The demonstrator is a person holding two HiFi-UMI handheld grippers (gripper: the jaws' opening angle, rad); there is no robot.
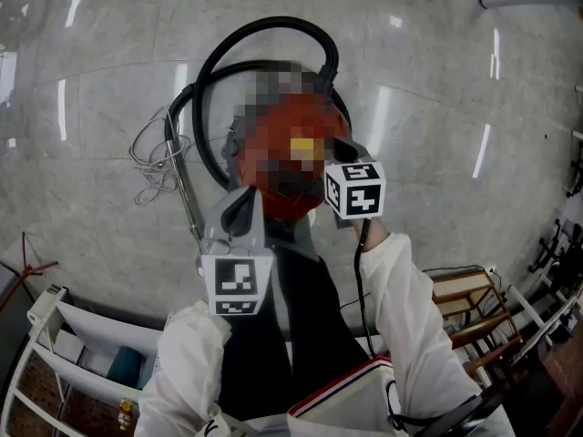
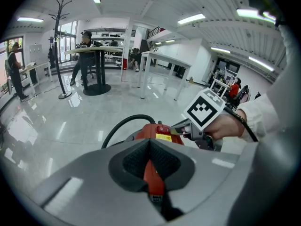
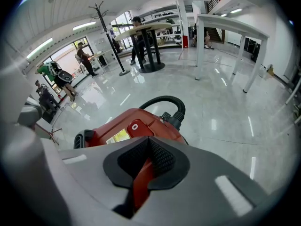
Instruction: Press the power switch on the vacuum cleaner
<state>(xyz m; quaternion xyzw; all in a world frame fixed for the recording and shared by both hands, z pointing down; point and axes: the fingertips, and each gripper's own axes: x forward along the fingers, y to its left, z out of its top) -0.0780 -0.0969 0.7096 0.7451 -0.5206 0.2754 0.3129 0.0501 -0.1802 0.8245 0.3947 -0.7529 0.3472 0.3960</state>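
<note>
The red vacuum cleaner [image 1: 273, 144] sits on the pale floor just ahead of me, partly under a mosaic patch, and its black hose [image 1: 264, 30] loops behind it. Its round red power switch [image 3: 135, 126] is on top beside a yellow label [image 3: 118, 135]; the left gripper view also shows the switch [image 2: 162, 129]. My right gripper [image 1: 339, 146] hangs over the vacuum's top, jaws shut on nothing, its tip [image 2: 181, 128] close to the label. My left gripper [image 1: 241, 200] is held lower and nearer me, also shut, with nothing in it.
A tangle of wire [image 1: 155, 162] and a metal wand [image 1: 187, 189] lie left of the vacuum. A white shelf cart [image 1: 55, 335] stands at the lower left, wooden frames [image 1: 474, 308] at the lower right. Far off are tall tables [image 3: 146, 32], a coat rack [image 2: 60, 41] and people.
</note>
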